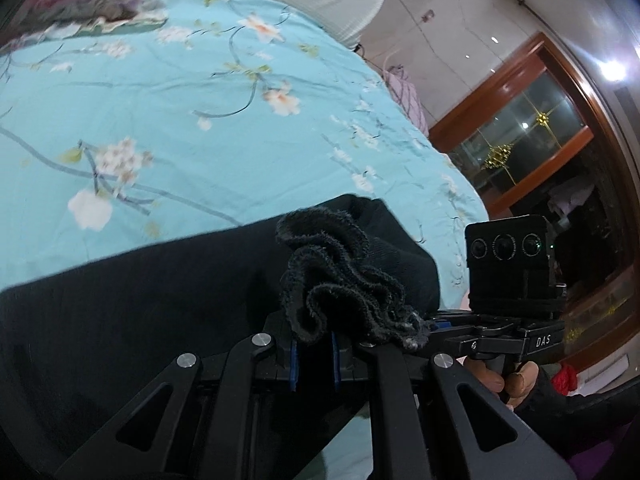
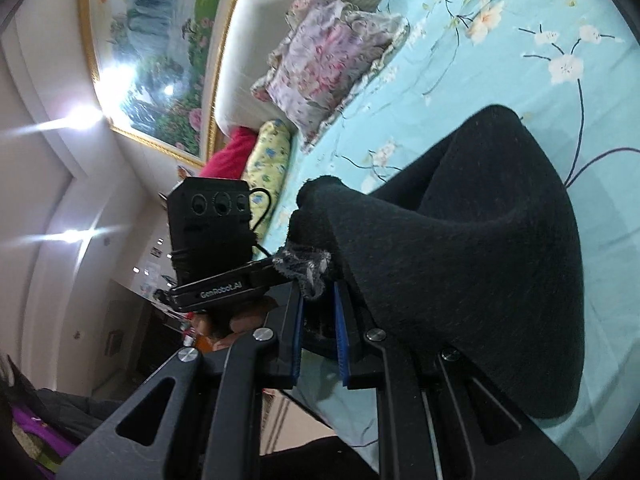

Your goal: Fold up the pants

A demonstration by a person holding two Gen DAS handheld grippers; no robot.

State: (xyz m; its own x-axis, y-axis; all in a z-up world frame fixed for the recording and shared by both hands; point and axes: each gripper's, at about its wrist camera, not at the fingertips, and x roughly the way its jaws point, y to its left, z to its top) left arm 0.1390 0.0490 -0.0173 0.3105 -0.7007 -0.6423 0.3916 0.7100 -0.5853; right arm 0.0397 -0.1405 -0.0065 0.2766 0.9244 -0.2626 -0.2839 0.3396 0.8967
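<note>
The black pants (image 1: 160,280) hang lifted over the turquoise floral bedspread (image 1: 160,100). My left gripper (image 1: 314,338) is shut on a ruffled, frayed edge of the pants (image 1: 332,276). My right gripper (image 2: 320,300) is shut on another frayed corner of the pants (image 2: 306,266), and the black cloth (image 2: 460,272) drapes from it to the right over the bed. The right gripper's body shows in the left wrist view (image 1: 508,304), close beside the left one. The left gripper's body shows in the right wrist view (image 2: 212,240).
A floral pillow (image 2: 328,52) and a yellow pillow (image 2: 268,156) lie at the head of the bed by a white headboard (image 2: 248,60). A wooden cabinet with glass doors (image 1: 520,128) stands beyond the bed's far side.
</note>
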